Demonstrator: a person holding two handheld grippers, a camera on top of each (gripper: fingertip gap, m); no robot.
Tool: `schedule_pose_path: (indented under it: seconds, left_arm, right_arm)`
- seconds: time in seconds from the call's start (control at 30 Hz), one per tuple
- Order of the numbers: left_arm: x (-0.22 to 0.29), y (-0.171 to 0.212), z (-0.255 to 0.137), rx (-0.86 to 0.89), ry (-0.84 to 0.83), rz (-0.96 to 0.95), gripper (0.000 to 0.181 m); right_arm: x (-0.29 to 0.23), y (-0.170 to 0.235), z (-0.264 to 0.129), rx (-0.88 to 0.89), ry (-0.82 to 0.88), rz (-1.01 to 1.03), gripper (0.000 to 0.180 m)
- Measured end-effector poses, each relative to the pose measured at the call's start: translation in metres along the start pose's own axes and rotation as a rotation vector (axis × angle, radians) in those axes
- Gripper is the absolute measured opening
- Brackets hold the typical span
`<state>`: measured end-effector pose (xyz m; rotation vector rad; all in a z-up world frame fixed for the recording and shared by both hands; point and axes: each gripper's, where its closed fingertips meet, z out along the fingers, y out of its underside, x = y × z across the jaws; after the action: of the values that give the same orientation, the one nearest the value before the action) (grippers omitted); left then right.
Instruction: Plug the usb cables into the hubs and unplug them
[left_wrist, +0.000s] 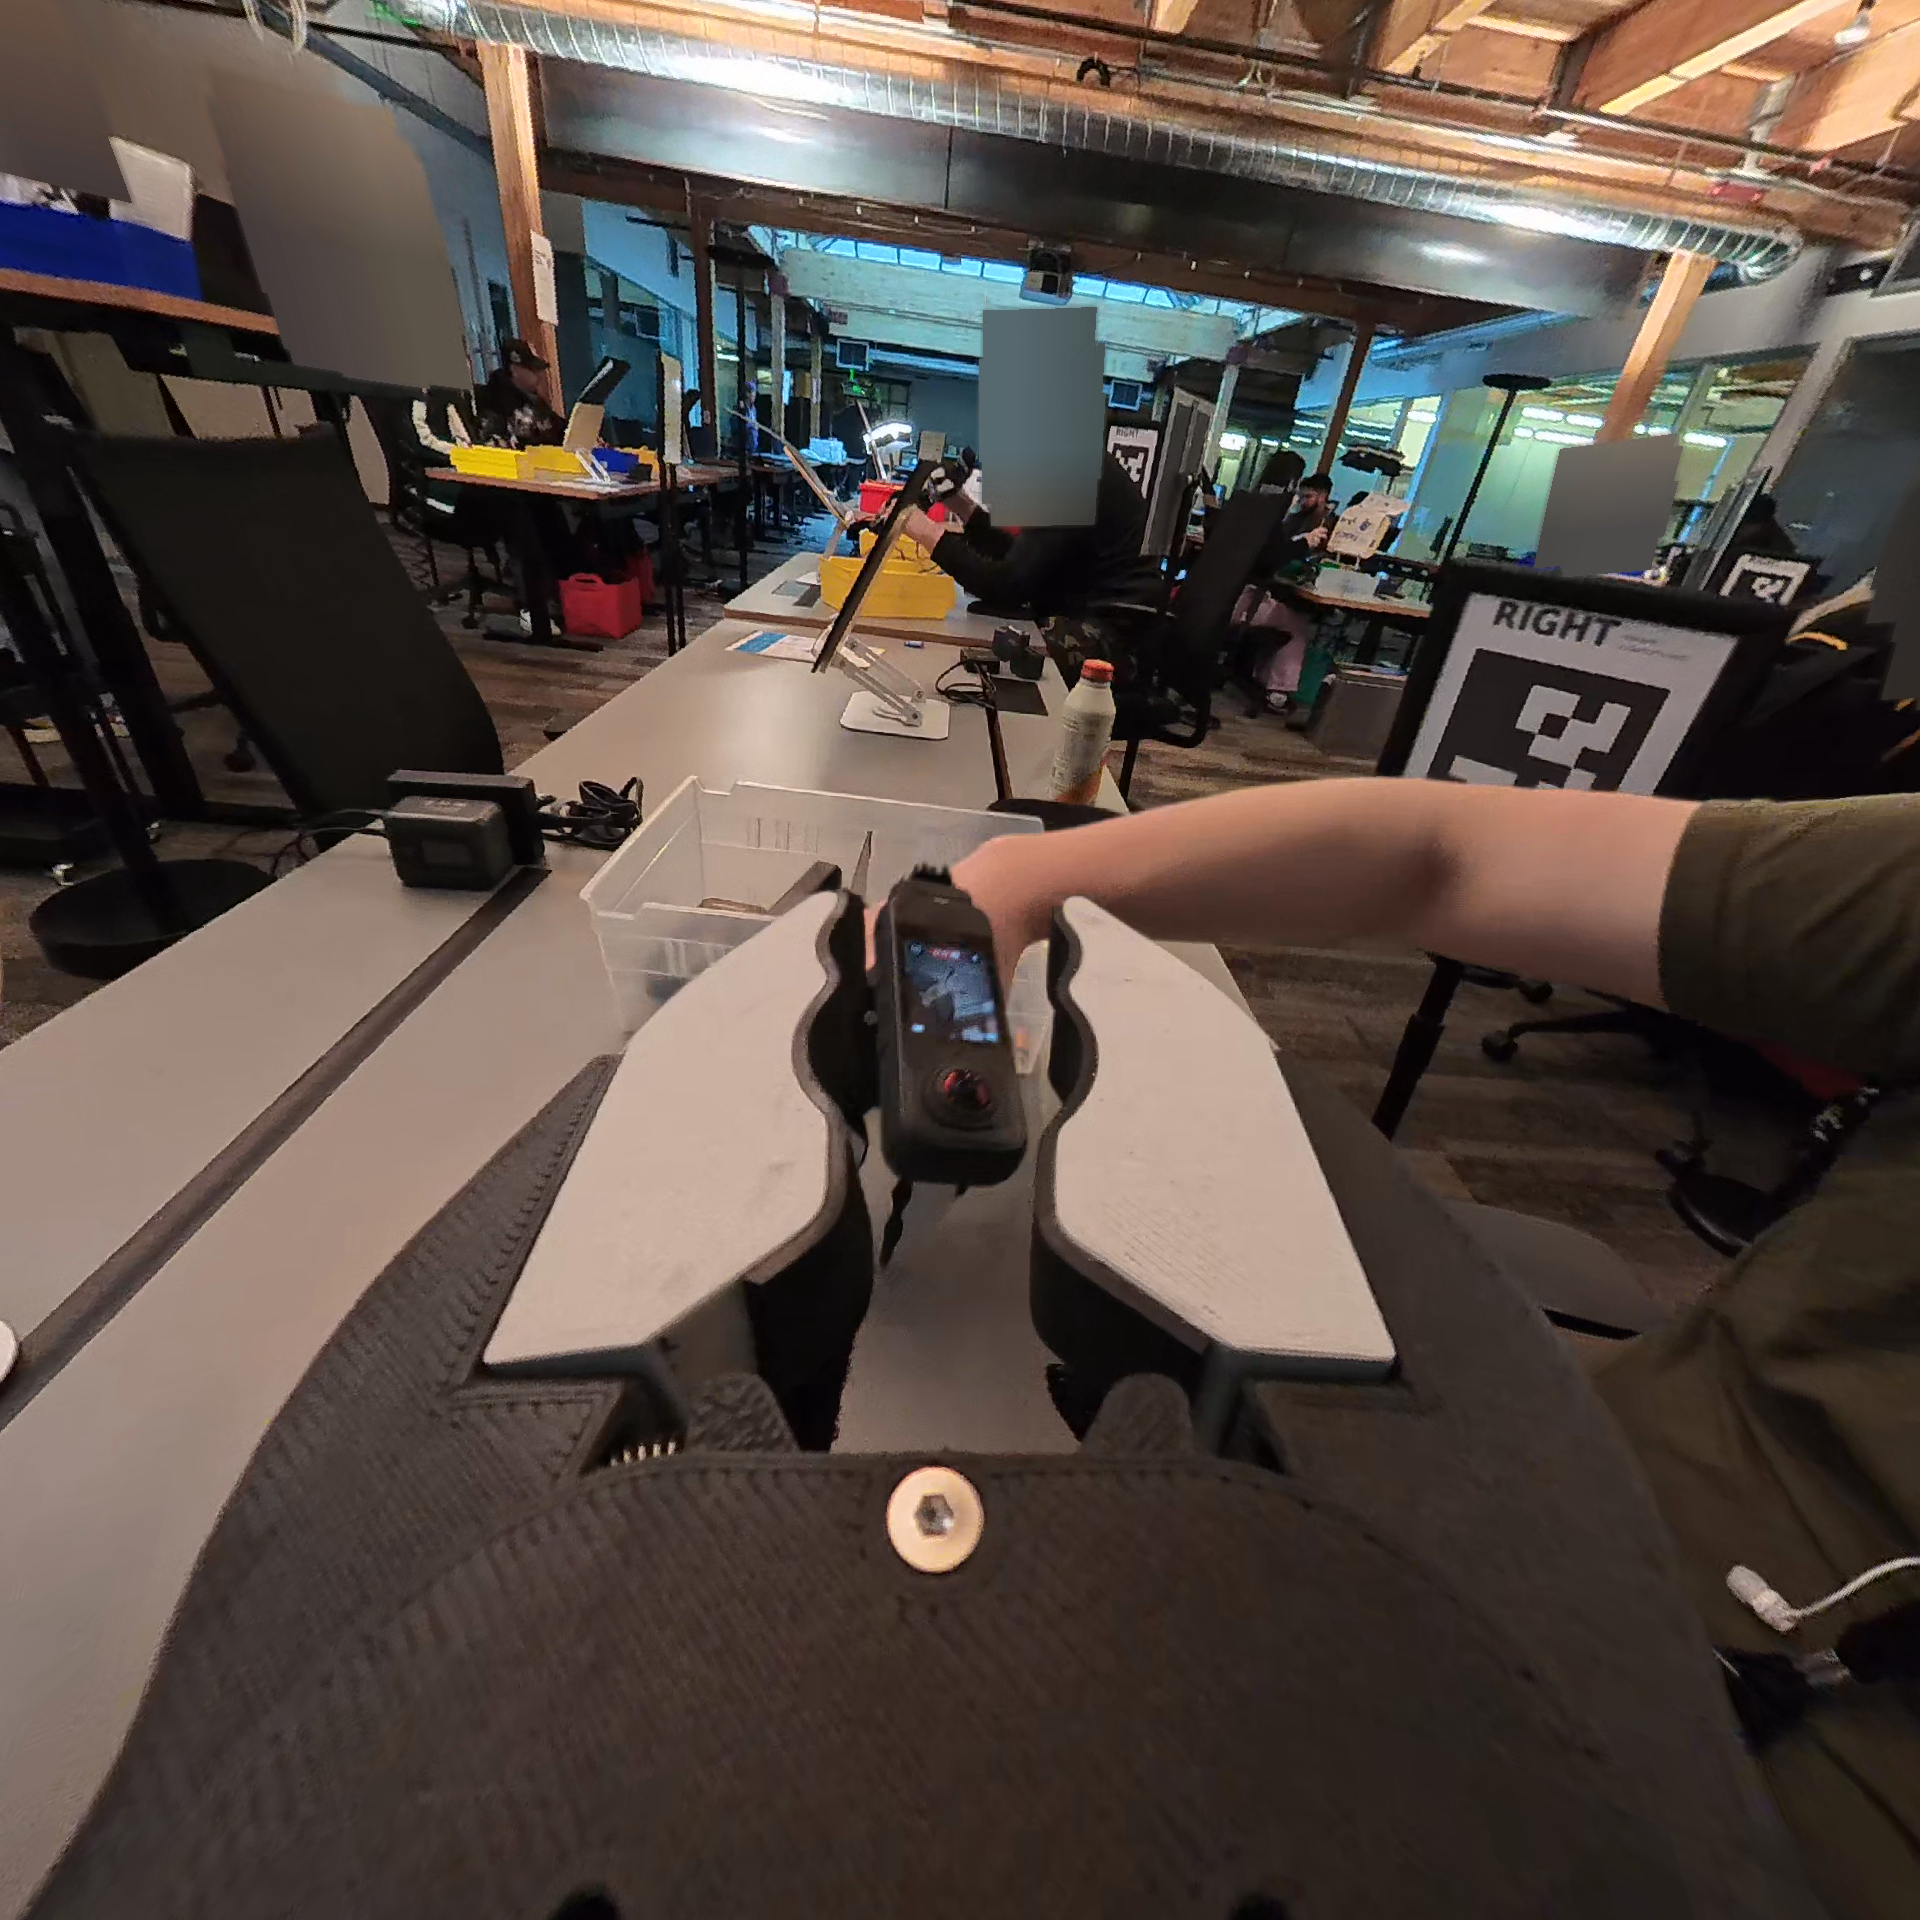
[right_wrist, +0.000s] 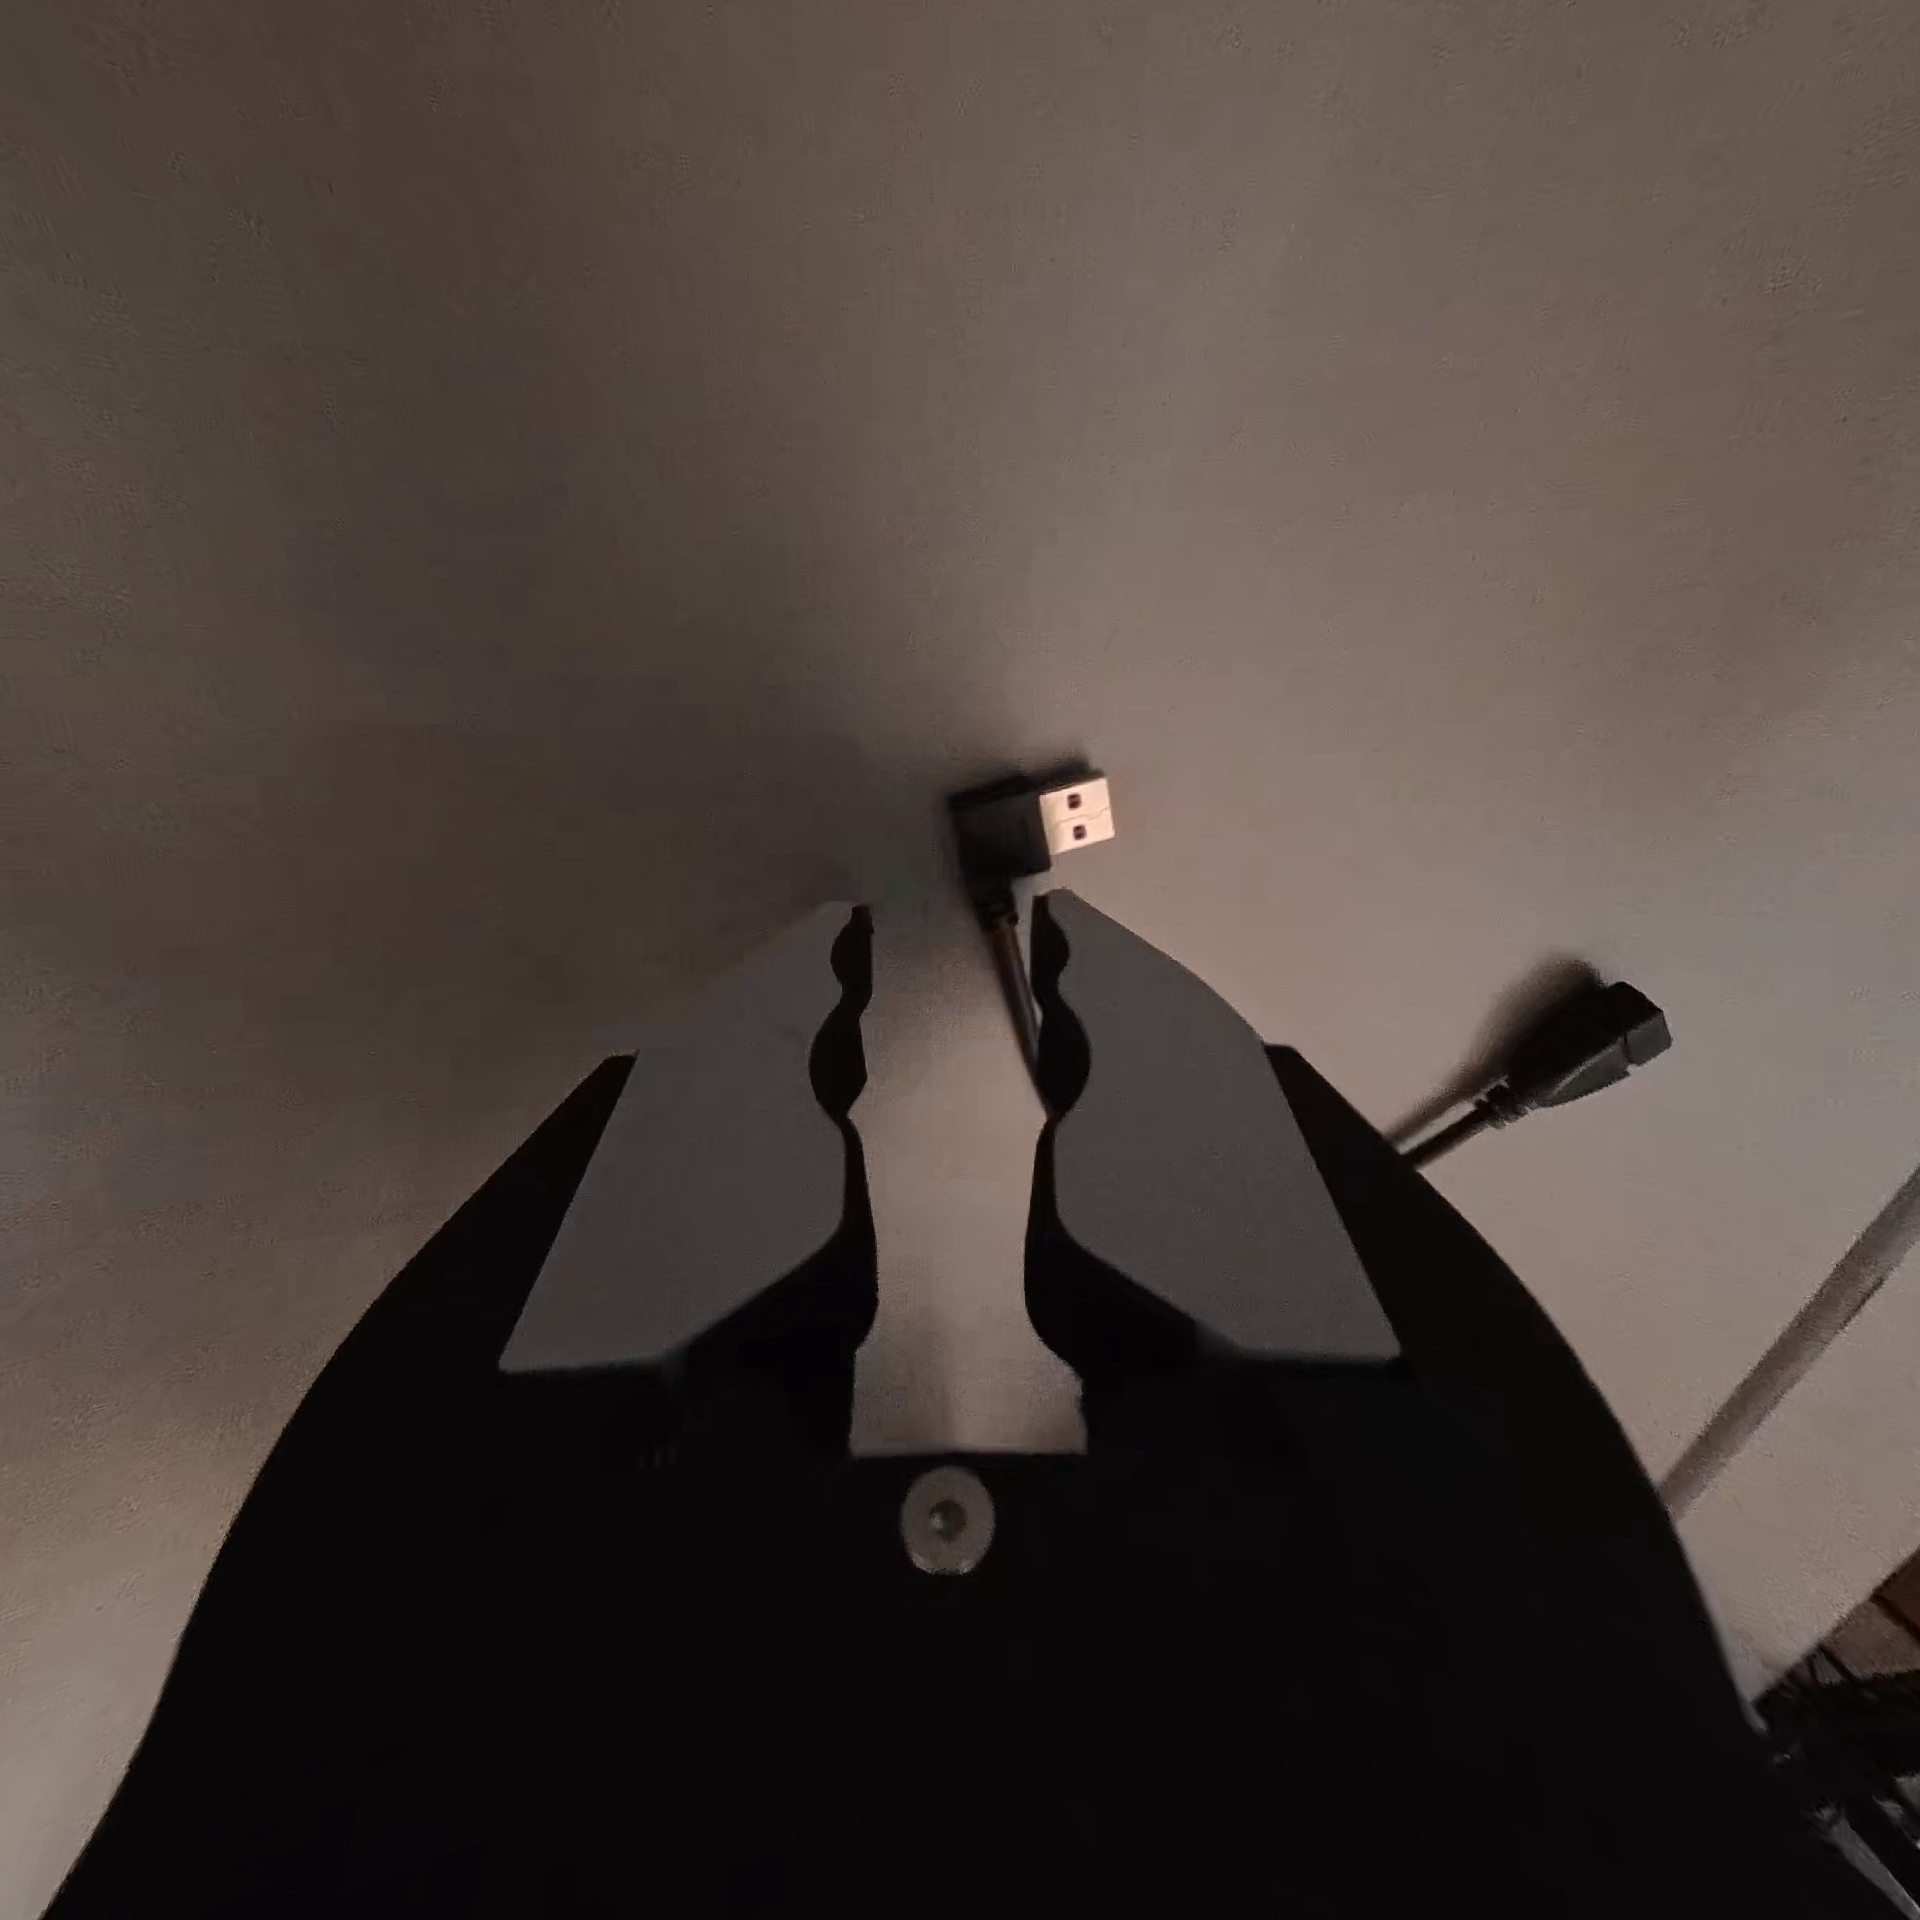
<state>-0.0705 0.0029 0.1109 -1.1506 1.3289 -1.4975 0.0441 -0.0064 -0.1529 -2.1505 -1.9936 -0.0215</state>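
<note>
Right gripper (right_wrist: 951, 914) is spread wide just above the table (right_wrist: 520, 520), with the angled usb plug (right_wrist: 1039, 821) lying right at its tips around 1 o'clock, cable running back along the right finger. Second black connector (right_wrist: 1590, 1039) sits off at 3 o'clock. Left gripper (left_wrist: 945, 914) is spread too, nothing pinched, clear bin (left_wrist: 727, 831) ahead.

The left wrist camera sits behind its own fingers (left_wrist: 831, 987), held level above the grey table (left_wrist: 260, 987), looking far down the room past a clear bin (left_wrist: 727, 831). The right wrist camera hangs close over the tabletop (right_wrist: 520, 520), facing straight down, a plug (right_wrist: 1039, 821) just past its fingertips. The grey table surface is all they share
</note>
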Motion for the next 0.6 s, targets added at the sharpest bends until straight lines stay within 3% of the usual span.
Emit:
schedule_pose_path:
  seconds: [0.3, 0.37, 0.47, 0.6]
  left_arm:
    - [0.002, -0.008, -0.011, 0.037, 0.003, 0.011, 0.031]
    - [0.003, -0.010, -0.012, 0.040, -0.001, 0.011, 0.030]
    - [0.006, -0.013, -0.015, 0.044, -0.005, 0.005, 0.029]
    - [0.014, -0.022, -0.023, 0.064, -0.001, 0.025, 0.029]
  right_arm:
    - [-0.002, -0.007, 0.006, 0.087, -0.176, 0.179, 0.008]
    - [-0.011, -0.034, -0.006, 0.263, -0.248, 0.216, 0.008]
    - [0.000, -0.079, -0.066, 0.636, -0.246, 0.284, 0.008]
    - [0.011, -0.086, -0.172, 1.004, -0.137, 0.353, 0.008]
